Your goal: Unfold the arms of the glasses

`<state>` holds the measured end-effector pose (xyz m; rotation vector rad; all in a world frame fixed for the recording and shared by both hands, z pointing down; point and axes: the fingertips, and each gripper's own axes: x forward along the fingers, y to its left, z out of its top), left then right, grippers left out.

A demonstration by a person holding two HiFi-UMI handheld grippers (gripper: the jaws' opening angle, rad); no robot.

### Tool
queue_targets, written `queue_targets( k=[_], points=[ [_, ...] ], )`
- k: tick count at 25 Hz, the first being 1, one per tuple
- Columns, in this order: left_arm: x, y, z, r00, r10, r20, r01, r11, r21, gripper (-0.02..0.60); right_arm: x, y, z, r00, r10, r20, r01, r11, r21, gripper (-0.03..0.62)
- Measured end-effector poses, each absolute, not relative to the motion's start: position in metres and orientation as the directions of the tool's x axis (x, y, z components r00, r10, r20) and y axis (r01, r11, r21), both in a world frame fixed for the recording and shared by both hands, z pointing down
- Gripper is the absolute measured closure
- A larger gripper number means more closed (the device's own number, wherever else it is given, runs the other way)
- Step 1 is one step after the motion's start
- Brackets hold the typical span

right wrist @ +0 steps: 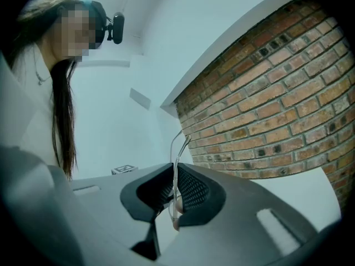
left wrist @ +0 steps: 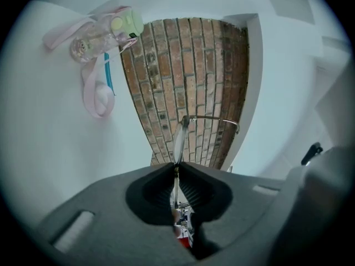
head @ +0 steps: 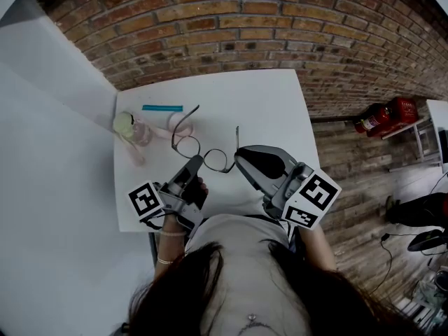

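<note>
This looks like a bare studio or workroom rather than a home: a rough red brick wall (head: 280, 19), plain white partitions (head: 49, 187) and a plank floor (head: 357, 187). One small white table (head: 266, 110) stands against the brick. Two red fire extinguishers (head: 383, 115) lie at the wall's foot, and loose cables (head: 392, 247) trail nearby.

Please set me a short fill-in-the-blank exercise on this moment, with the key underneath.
1. The left hand-held gripper and the right hand-held gripper are both shut on the thin dark-framed ____.
2. The clear plastic bottle with the pale green cap and pink strap rests on a ____ square table.
3. Beyond the table stands a wall built of reddish ____.
Missing words: glasses; white; brick.
</note>
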<state>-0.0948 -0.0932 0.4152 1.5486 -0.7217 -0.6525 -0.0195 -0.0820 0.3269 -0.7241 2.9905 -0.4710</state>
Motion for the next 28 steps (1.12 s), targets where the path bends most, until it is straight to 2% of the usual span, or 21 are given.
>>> queue_targets(
  k=[28],
  points=[
    [-0.1048,-0.0942,0.4202,0.600,-0.800,-0.014,-0.017,-0.030,0.999,0.555,-0.0169,-0.0815,0.3306,-0.890,-0.453,0.048,-0.445,0.842,-0.304,0.565]
  ],
)
